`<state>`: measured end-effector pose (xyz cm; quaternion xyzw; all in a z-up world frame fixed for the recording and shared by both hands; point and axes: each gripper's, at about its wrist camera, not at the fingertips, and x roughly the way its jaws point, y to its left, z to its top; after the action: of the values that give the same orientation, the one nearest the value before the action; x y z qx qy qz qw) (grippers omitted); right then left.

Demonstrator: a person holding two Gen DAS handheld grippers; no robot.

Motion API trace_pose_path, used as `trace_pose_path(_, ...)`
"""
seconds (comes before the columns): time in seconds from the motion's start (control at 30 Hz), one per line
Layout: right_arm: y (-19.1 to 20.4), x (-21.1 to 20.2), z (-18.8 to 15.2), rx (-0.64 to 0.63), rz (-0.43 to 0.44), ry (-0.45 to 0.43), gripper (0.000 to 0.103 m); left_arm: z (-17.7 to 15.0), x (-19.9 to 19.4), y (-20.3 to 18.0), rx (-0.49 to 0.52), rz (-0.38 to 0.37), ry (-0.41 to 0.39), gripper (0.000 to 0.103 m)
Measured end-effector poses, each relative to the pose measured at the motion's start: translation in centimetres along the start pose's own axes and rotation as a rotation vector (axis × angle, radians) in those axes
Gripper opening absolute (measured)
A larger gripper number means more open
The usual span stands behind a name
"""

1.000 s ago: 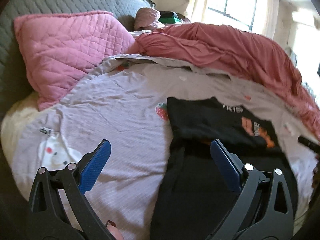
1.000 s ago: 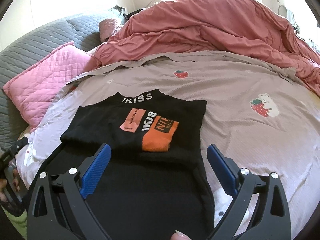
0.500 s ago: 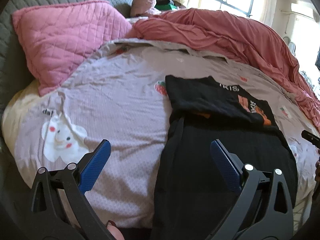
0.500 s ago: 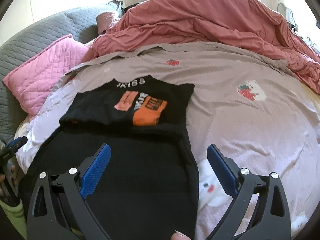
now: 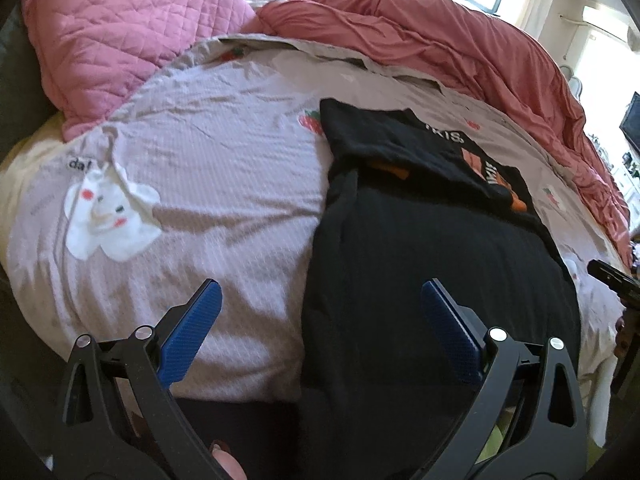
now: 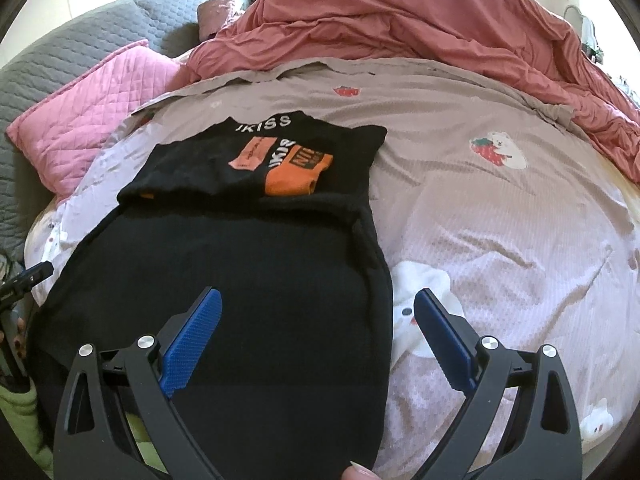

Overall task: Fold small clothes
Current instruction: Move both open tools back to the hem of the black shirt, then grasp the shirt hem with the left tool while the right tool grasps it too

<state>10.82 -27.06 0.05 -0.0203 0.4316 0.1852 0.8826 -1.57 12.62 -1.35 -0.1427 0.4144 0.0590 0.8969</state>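
Observation:
A black T-shirt (image 5: 432, 264) (image 6: 240, 280) lies on the lilac bedsheet, its top part folded down so the orange and white print (image 6: 296, 168) faces up. Its lower part runs to the bed's near edge and hangs over it. My left gripper (image 5: 320, 308) stands open above the shirt's left edge, one blue finger over the sheet, the other over black cloth. My right gripper (image 6: 316, 312) is open above the shirt's right edge, nothing between its fingers. Each gripper's tip shows at the rim of the other's view.
A pink quilted pillow (image 5: 120, 28) (image 6: 88, 120) lies at the far left against a grey headboard (image 6: 72, 48). A bunched red-pink duvet (image 5: 460, 40) (image 6: 400, 20) fills the far side. The printed bedsheet (image 5: 200, 184) (image 6: 520, 232) spreads on both sides of the shirt.
Both grippers have drawn back toward the near edge of the bed and risen, staying open. More of the shirt's lower part and of the sheet is in view.

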Motion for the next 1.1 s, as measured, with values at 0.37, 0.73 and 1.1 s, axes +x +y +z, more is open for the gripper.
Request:
trace_pose_path(0.37, -1.1, -0.1, -2.8, -0.005, -0.008, 0.076, 0.096, -2.3, 0.3, -0.9, 0.051, -0.033, 0.040, 0.077)
trace_pose_path(0.73, -2.4, -0.7, -7.1, -0.022, 0.013, 0.184, 0.067, -2.8, 1.3, 0.0, 0.025, -0.072, 0.083, 0.025)
trace_pose_path(1.1, -3.2, -0.1, -8.3, 0.020, 0.057, 0.218, 0.025, -2.9, 1.5, 0.3, 0.026, -0.074, 0.093, 0.016)
